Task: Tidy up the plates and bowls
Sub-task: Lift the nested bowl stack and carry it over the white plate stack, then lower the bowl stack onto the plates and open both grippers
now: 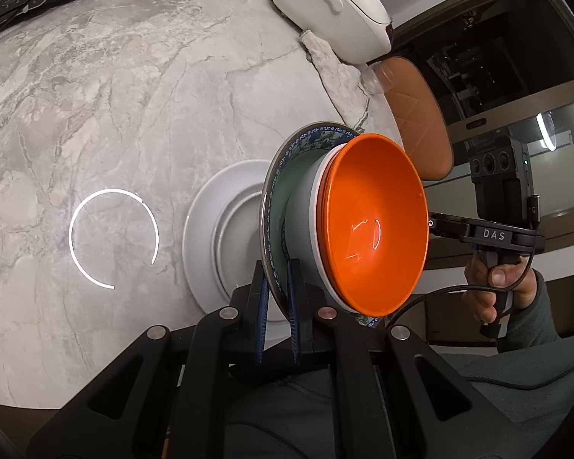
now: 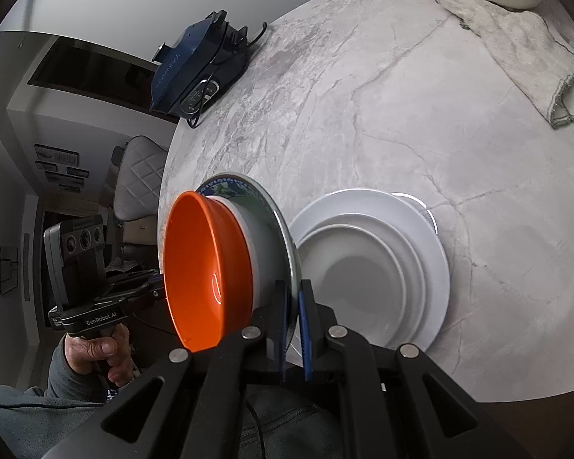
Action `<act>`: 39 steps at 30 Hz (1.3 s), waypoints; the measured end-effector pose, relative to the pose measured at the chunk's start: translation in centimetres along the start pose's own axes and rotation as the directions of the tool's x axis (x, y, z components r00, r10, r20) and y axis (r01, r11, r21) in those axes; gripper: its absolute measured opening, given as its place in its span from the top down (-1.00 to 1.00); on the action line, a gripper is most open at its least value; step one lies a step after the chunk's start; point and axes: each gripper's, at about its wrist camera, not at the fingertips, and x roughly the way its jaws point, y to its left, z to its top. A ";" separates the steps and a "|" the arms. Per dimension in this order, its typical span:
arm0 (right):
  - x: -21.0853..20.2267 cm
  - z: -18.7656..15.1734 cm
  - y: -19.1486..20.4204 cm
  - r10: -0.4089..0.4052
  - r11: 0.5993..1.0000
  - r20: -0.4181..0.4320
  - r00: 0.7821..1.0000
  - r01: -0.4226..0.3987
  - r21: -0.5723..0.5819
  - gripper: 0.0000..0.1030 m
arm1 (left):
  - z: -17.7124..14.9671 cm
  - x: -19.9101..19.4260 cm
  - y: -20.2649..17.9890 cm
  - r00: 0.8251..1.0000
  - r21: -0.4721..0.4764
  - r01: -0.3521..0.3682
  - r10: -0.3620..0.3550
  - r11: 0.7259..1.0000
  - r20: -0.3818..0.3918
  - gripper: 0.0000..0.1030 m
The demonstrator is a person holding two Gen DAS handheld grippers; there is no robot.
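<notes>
A blue-patterned plate (image 1: 309, 135) carries a white bowl (image 1: 306, 210) with an orange bowl (image 1: 378, 222) nested in it. My left gripper (image 1: 277, 279) is shut on this plate's near rim. My right gripper (image 2: 292, 298) is shut on the plate's opposite rim (image 2: 283, 225). The plate is held above the table beside a stack of white plates (image 2: 420, 252), which also shows in the left wrist view (image 1: 206, 229). The orange bowl (image 2: 199, 275) and the white bowl (image 2: 260, 237) show in the right wrist view too.
A marble table (image 1: 114, 95) holds a white cooker (image 1: 332, 4), a crumpled cloth (image 2: 516, 57) and a dark blue appliance (image 2: 195, 65). An orange chair (image 1: 417, 114) and a grey chair (image 2: 137, 179) stand beyond the table edge.
</notes>
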 end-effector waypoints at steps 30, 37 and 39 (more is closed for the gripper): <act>4.3 -2.0 -8.2 -0.043 0.997 -0.087 0.995 0.048 0.055 0.80 | -1.4 10.1 2.3 0.995 -0.056 -0.078 0.074 0.995 -0.065 0.86; 5.2 -2.3 -8.6 -0.052 0.998 -0.103 0.993 0.056 0.039 0.80 | -2.1 11.1 3.0 0.994 -0.091 -0.099 0.093 0.991 -0.063 0.85; 5.4 -2.4 -8.7 -0.049 0.998 -0.107 0.993 0.053 0.033 0.80 | -2.4 11.3 3.2 0.993 -0.101 -0.105 0.099 0.989 -0.058 0.85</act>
